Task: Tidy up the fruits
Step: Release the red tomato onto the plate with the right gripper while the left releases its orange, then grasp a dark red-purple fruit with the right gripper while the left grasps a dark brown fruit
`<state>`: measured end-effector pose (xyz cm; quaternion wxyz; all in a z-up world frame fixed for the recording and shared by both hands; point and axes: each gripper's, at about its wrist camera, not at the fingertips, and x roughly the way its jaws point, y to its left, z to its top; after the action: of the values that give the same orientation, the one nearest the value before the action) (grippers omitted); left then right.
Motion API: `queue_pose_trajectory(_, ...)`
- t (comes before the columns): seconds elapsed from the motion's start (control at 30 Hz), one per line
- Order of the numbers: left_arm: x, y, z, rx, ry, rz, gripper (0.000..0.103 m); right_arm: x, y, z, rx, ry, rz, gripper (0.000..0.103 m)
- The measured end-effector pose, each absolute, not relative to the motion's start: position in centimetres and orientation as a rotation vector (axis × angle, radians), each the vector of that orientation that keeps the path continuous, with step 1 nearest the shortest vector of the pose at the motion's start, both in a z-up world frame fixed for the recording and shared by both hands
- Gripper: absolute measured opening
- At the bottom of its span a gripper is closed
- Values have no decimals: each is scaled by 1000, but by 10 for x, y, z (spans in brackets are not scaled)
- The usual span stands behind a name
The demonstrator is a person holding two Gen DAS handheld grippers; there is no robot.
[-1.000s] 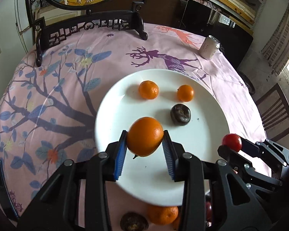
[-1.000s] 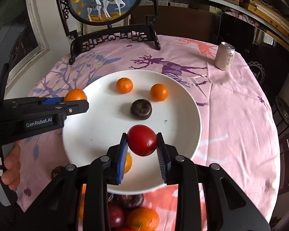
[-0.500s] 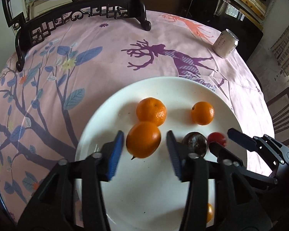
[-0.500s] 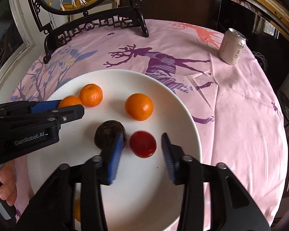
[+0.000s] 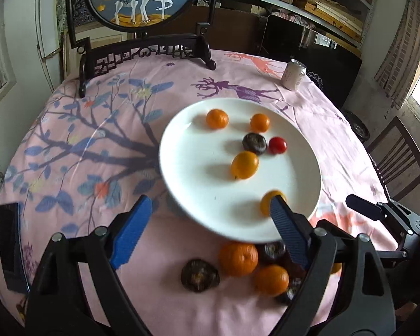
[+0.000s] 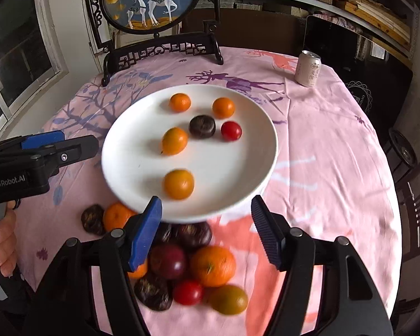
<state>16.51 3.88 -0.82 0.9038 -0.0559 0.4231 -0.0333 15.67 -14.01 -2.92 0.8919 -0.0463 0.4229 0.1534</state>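
A white plate (image 5: 165,151) holds two mandarins, a dark fruit (image 5: 254,143), a red tomato (image 5: 277,145), the large orange (image 5: 244,165) and another orange (image 5: 267,199). My left gripper (image 5: 210,204) hangs over the plate's near rim, its jaws opening, with nothing gripped. In the right wrist view, my right gripper (image 6: 205,203) stands over the near rim of the plate (image 6: 271,145), jaws also opening and empty. The tomato (image 6: 231,130) lies beside the dark fruit (image 6: 202,126). A loose pile of fruit (image 6: 212,261) lies on the cloth below the plate.
A drinks can (image 5: 294,74) stands at the back right and a carved black screen stand (image 5: 145,50) at the back. A dark flat object (image 5: 9,240) lies at the table's left edge. A chair (image 5: 397,165) is at the right. A hand (image 6: 2,238) holds the left gripper.
The large orange and the red tomato were let go onto the plate. Both grippers opened wide and pulled back to the plate's near rim, bringing the loose pile into view.
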Motion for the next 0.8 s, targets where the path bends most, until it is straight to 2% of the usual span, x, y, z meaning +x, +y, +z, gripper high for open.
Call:
queue_pose_trajectory(0.2,101,39,-37,-132,876,-34,88,92,-150,-48,-18,880,293,67)
queue_pose_trajectory(0.4,72,31,-39,-90,857,-33,88,69,-149,-39,-40,843,270,67)
queue_pose_trajectory(0.53,64,29,-34,-74,837,-34,88,62,-150,-34,-48,814,256,83)
queue_pose_trajectory(0.6,61,30,-33,-73,832,-34,88,60,-151,-32,-47,805,253,87)
queue_pose_trajectory(0.8,58,43,-37,-54,836,-12,89,47,-151,-38,-43,811,292,88)
